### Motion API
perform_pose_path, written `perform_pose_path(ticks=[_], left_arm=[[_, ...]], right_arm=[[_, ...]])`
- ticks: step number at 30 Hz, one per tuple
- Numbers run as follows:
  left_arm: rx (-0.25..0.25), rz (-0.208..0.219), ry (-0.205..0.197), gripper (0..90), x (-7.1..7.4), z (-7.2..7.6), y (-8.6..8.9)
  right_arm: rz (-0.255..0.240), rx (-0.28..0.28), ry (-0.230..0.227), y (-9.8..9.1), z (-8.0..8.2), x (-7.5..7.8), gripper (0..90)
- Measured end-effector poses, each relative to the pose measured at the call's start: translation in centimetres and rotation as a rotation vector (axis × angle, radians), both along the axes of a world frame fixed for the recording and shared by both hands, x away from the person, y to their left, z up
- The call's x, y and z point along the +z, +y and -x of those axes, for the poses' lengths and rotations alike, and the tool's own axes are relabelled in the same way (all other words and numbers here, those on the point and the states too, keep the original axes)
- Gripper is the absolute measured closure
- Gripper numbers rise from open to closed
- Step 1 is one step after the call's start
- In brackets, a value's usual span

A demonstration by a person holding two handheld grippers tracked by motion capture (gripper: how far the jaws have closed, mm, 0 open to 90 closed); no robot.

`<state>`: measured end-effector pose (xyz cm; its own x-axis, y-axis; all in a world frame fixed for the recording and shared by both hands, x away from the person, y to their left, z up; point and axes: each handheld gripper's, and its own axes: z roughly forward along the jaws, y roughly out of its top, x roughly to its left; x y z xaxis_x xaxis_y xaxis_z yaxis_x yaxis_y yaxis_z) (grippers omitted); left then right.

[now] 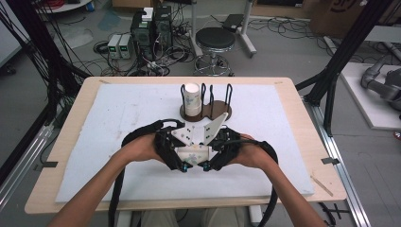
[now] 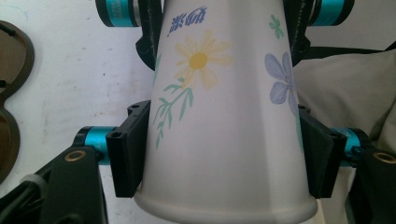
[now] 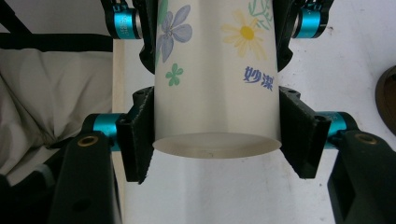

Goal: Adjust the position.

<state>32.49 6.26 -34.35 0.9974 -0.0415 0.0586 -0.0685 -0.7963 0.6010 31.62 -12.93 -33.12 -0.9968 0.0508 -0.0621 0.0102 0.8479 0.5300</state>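
From above, I hold the paper cup lying level just above the worktop, between my left gripper and right gripper.

Left gripper view: my jaws pinch the cup near its rolled rim; I should keep them light.

Right gripper view: my jaws clamp the base end; pull straight, no twisting.

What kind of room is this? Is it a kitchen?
Not a kitchen; it looks like a lab or workshop. Computer boxes stand on the floor among tangled cables, by a round stool, with black metal frames around the table.
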Motion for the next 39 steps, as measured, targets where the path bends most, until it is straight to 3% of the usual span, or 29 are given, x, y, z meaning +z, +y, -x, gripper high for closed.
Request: perform_pose_path(ticks=[7,11,13,22,25,28,30,36,39], left_arm=[[0.011,0.017,-0.016,26.1,-0.1,-0.1,-0.1],[0.050,0.025,0.007,6.6,0.0,-0.5,0.0],[0.048,0.026,0.032,6.6,0.0,-0.7,0.2],[0.034,0.084,0.013,9.6,0.7,-0.5,0.9],[0.049,0.132,0.018,9.6,1.2,-0.5,1.6],[0.068,0.233,0.033,9.6,1.6,-0.2,2.6],[0.080,0.299,0.041,9.6,1.4,-0.1,3.3],[0.130,0.438,0.033,9.6,0.1,0.2,5.5],[0.152,0.488,0.033,9.6,-0.7,0.4,6.3]], right_arm=[[-0.002,-0.005,-0.004,-0.1,-0.1,0.0,37.1],[0.005,-0.006,-0.001,-0.2,-0.1,0.0,37.1],[0.007,-0.007,-0.001,-0.2,-0.1,0.0,37.1],[0.000,-0.016,0.010,-0.5,-0.2,-0.2,37.1],[-0.023,-0.025,0.003,-1.1,-0.3,-0.4,37.1],[-0.064,-0.040,0.002,-1.9,-0.1,-0.6,37.1],[-0.109,-0.051,0.006,-2.6,0.0,-0.8,37.1],[-0.272,-0.097,0.028,-4.8,0.1,-1.8,37.1],[-0.327,-0.114,0.032,-5.5,0.1,-2.4,37.1]])
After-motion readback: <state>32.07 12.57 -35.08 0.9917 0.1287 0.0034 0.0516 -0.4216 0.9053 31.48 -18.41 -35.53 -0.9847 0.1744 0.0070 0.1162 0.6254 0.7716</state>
